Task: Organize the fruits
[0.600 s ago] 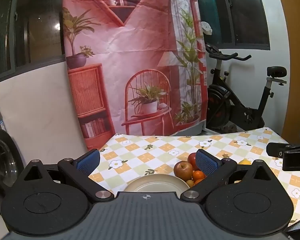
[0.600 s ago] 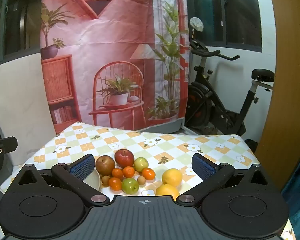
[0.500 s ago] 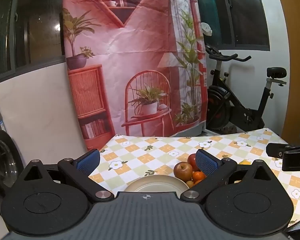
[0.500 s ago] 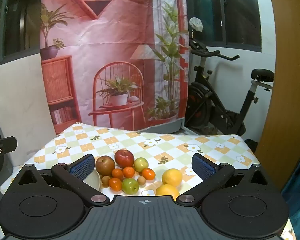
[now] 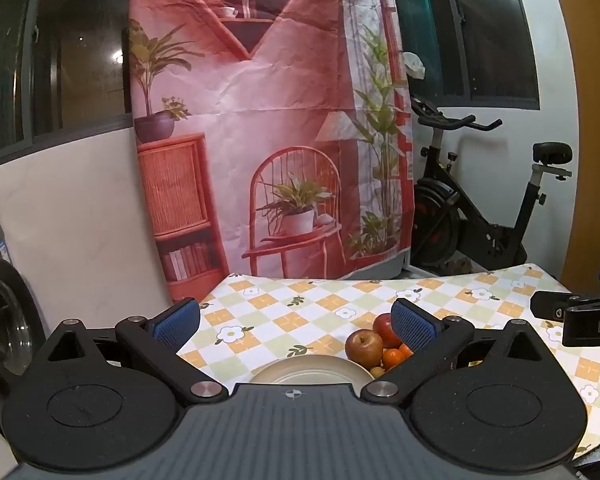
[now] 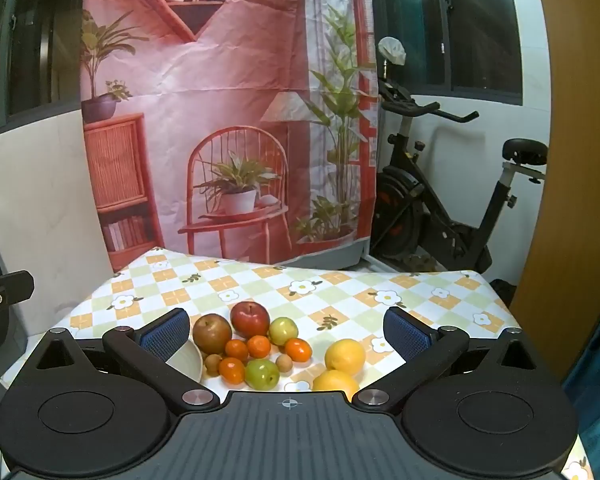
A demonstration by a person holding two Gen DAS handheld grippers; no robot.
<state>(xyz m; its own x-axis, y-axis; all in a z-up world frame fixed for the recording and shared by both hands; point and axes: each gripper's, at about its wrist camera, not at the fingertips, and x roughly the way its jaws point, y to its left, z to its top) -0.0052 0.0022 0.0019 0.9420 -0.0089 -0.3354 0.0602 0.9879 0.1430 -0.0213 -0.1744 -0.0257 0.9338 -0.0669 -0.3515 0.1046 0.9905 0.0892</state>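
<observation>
Both grippers, left [image 5: 296, 322] and right [image 6: 286, 330], gape empty; the plate [image 5: 300, 372] shows only half, behind the left gripper's body.

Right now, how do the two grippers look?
The left gripper and the right gripper look alike: matte black ribbed body, round black discs, silver pivot screws, two angled black fingers tipped with blue textured pads.
</observation>
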